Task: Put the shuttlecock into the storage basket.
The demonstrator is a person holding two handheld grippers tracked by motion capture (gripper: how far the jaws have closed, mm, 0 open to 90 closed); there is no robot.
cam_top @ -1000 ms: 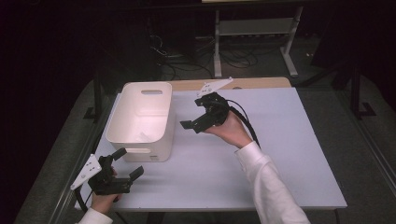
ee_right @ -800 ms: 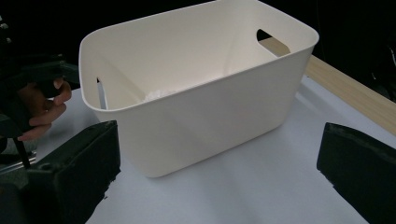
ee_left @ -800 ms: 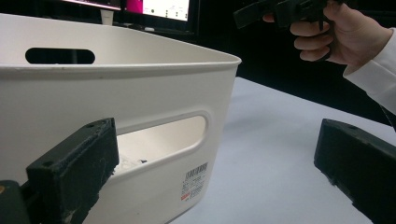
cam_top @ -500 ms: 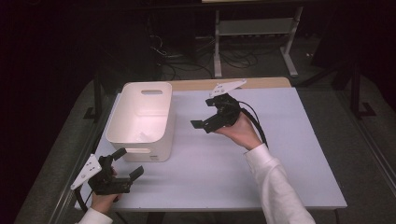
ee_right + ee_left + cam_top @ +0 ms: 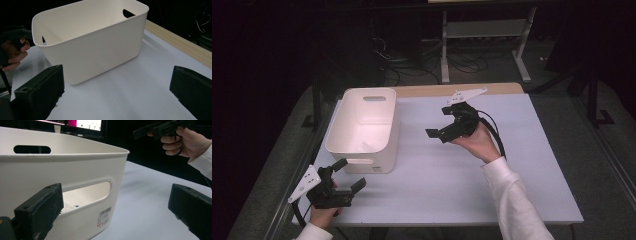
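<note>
Your left gripper [image 5: 346, 176] sits low at the near left corner of the surface [image 5: 452, 175], jaws apart, just in front of the white bin [image 5: 364, 130], while your right gripper [image 5: 438, 133] hovers over mid-surface, pointing toward the bin, well apart from it.

The white plastic storage bin [image 5: 362, 125] stood upright on my left half of the table; it was rectangular with rounded corners, open at the top, tapering slightly toward its base; an oblong handle slot [image 5: 86, 191] pierced each short end wall; a small barcode label [image 5: 104, 217] sat low on the end facing me; something small and pale lay inside, too unclear to name.
</note>
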